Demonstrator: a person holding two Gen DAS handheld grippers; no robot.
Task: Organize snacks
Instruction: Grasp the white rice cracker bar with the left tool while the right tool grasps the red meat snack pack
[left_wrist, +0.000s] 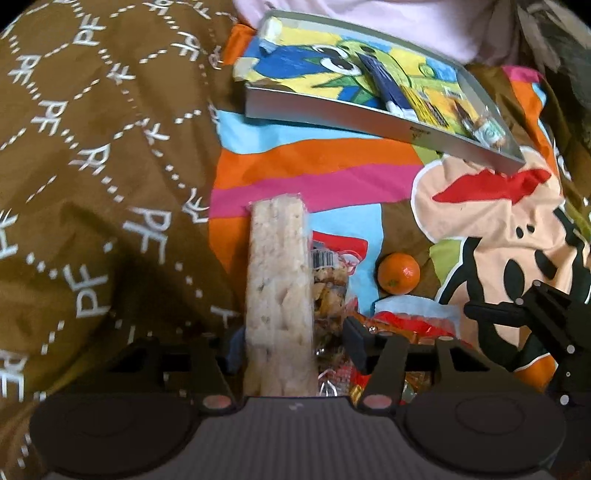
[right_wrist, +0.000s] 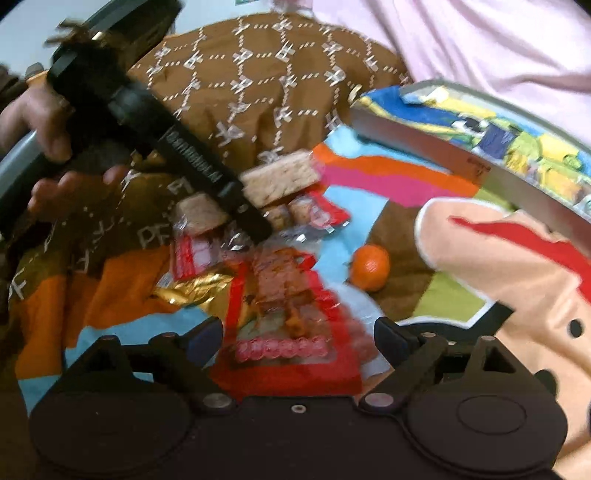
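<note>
My left gripper (left_wrist: 291, 343) is shut on a pale rice-crisp bar (left_wrist: 279, 291) in clear wrap, held lengthwise between the fingers above the bedspread. The same bar shows in the right wrist view (right_wrist: 280, 179), held by the left gripper (right_wrist: 255, 218). My right gripper (right_wrist: 295, 339) is open over a red snack packet (right_wrist: 288, 314) on the bedspread, not touching it as far as I can tell. More wrapped snacks (right_wrist: 207, 254) lie in a pile. A grey tray (left_wrist: 332, 114) with a cartoon lining holds a few wrapped snacks at the back right.
A small orange (left_wrist: 399, 273) lies on the bedspread right of the pile; it also shows in the right wrist view (right_wrist: 369, 267). A brown patterned quilt (left_wrist: 92, 166) rises on the left. The right gripper's finger (left_wrist: 517, 314) enters at right.
</note>
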